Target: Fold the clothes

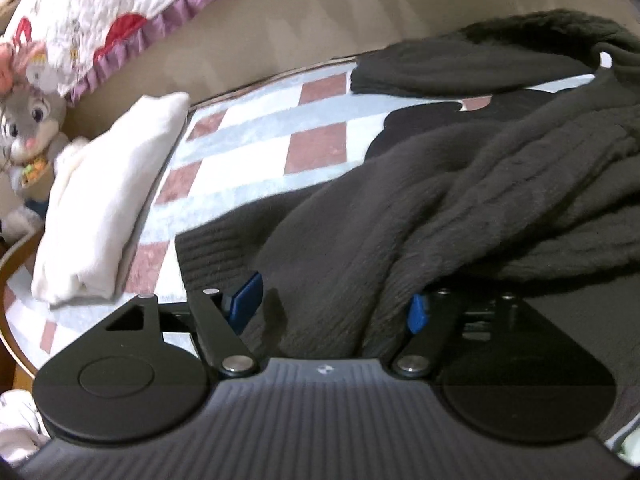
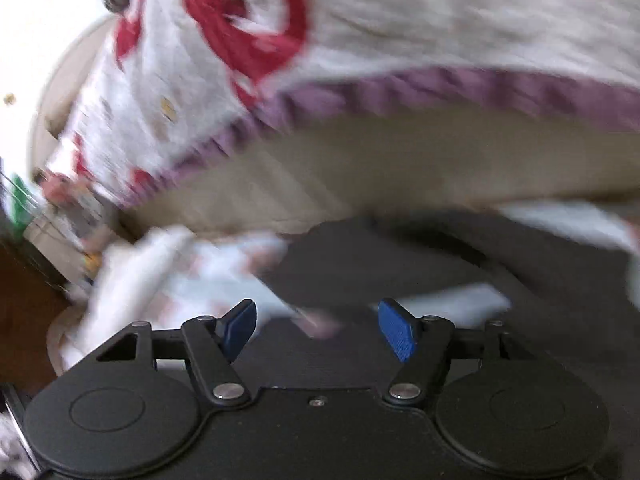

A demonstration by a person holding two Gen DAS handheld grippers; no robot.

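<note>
Left hand-held gripper (image 1: 334,304): jaws apart, a bunched fold of the dark knit sweater (image 1: 480,184) between them; grip unconfirmed. Sweater spread over checked blanket (image 1: 256,136). Right hand-held gripper (image 2: 318,330): jaws wide, empty, above dark fabric; view blurred.

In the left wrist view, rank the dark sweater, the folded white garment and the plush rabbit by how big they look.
1. Dark sweater, largest by far, though it lies nearest the camera.
2. Folded white garment.
3. Plush rabbit, smallest, but cut off at the frame edge and farther away, so its true size is unsure.
</note>
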